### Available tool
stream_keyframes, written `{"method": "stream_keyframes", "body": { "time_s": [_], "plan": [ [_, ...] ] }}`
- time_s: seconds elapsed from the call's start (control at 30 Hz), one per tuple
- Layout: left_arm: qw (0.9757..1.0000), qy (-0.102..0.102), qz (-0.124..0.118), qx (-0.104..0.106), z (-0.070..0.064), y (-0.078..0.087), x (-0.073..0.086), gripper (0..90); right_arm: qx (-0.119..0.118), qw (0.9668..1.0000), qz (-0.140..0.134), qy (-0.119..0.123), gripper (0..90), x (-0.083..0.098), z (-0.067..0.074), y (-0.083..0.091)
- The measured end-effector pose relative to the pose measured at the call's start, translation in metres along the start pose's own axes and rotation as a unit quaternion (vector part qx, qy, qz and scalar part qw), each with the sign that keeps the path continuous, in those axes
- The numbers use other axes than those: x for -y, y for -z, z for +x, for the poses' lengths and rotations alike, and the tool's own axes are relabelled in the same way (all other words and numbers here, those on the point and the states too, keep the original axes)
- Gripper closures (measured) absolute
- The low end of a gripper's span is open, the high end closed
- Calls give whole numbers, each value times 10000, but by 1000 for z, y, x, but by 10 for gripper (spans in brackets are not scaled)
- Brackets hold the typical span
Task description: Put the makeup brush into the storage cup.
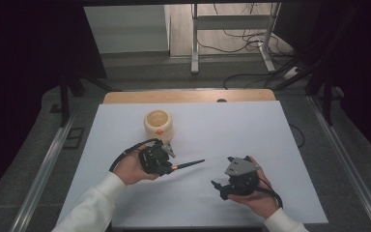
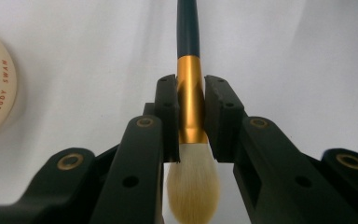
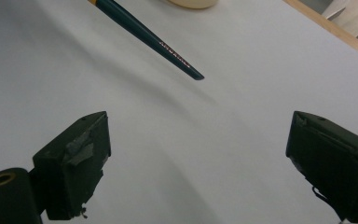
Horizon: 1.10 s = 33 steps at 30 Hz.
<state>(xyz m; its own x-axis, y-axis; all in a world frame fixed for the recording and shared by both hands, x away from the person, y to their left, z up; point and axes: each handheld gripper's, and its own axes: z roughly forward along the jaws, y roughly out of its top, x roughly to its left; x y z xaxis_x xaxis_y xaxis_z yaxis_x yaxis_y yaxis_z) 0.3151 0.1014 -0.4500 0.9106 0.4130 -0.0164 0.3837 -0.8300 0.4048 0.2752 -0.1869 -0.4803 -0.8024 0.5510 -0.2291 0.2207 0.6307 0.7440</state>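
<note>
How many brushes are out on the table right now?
1. The single brush is clamped by its gold collar in the left hand-held gripper, its dark handle pointing toward the right hand-held gripper, near the cream pot. None seems hidden.

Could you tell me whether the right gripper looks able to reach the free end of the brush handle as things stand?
Probably yes. The right gripper has its jaws wide open and nothing in them, and only bare white table cover lies between it and the brush, which the left gripper holds clamped by its gold ferrule.
</note>
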Motion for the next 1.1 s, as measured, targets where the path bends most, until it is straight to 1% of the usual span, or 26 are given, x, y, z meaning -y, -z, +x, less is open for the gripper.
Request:
{"method": "stream_keyframes", "body": {
  "time_s": [0.13,0.27,0.63,0.77,0.87,0.93,1.1],
  "plan": [
    [10000,-19,10,4,0,0,-1,769,-43,9998,2,201,59,-4,5,-5],
    [10000,-24,22,20,0,-1,-2,769,-92,9995,26,299,58,-10,9,-12],
    [10000,-30,51,66,-1,-3,-3,769,-87,9987,81,500,60,-19,17,-26],
    [9999,-35,49,81,-1,-4,-3,769,-71,9980,73,632,64,-25,22,-33],
    [9999,-62,62,105,0,-4,-3,769,-44,9970,105,767,71,-29,26,-39],
    [9999,-40,30,104,-1,-5,-4,769,-32,9962,132,855,76,-32,29,-43],
    [9999,-75,48,118,-1,-5,-5,769,-11,9939,163,1095,99,-39,37,-52]
  ]
}}
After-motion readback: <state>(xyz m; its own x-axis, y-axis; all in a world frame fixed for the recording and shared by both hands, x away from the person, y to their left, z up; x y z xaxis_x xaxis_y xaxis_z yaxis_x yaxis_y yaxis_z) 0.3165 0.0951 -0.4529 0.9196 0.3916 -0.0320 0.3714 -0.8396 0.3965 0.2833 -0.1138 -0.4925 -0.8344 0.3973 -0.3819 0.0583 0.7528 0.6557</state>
